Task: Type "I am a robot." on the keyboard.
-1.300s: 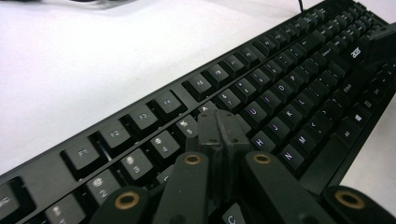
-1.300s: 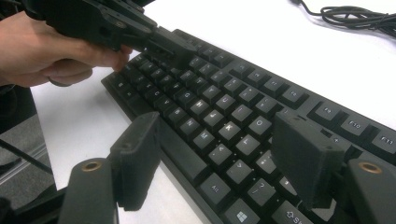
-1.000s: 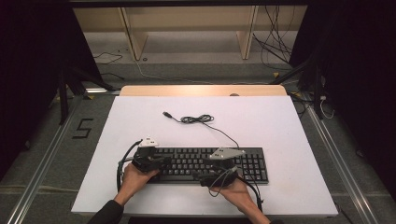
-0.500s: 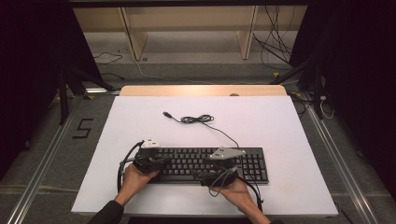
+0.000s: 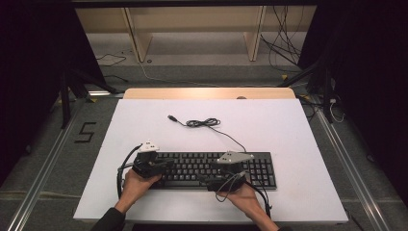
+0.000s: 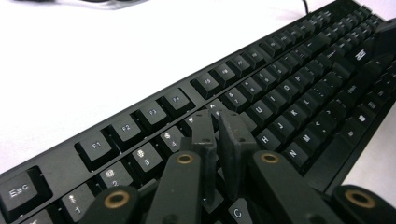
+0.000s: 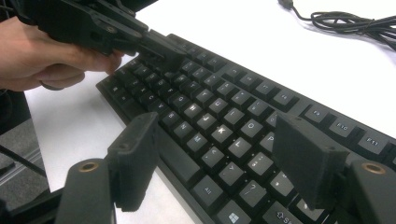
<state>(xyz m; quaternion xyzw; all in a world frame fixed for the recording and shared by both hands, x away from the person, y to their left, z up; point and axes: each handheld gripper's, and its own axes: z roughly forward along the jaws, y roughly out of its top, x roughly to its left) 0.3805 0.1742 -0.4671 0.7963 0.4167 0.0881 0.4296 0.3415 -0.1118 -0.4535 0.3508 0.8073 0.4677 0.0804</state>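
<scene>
Left claw (image 6: 219, 128) closed tight over the black keyboard (image 5: 211, 169), holding nothing, right claw (image 7: 219, 154) wide open, empty, white surface (image 5: 279, 125)

Overhead forward-down view; two low close views sharing the keyboard (image 5: 211, 169).

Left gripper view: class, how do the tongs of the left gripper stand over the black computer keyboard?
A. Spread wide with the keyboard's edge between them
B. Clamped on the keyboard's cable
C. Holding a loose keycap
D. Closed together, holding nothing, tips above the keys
D: the left gripper's tongs sit pressed nearly together with nothing between them, tips over the black computer keyboard.
</scene>
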